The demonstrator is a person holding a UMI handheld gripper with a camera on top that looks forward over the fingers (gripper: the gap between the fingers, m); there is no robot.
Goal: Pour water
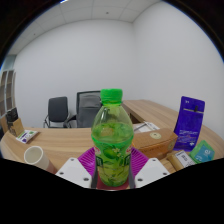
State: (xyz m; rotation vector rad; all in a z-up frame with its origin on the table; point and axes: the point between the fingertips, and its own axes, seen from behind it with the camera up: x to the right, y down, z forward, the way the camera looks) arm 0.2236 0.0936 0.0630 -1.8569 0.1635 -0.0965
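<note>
Gripper point(112, 168) clamps the green-capped bottle point(111, 140) upright between its pink pads.
Beyond and to one side, a paper cup point(36, 157) waits on the wooden desk point(60, 142); best to keep the squeeze firm and tip slowly over its rim.

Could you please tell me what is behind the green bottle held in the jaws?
Behind the green bottle, which the gripper grips, two office chairs stand beyond the wooden table. The bottle covers the table's middle stretch directly behind it.
</note>
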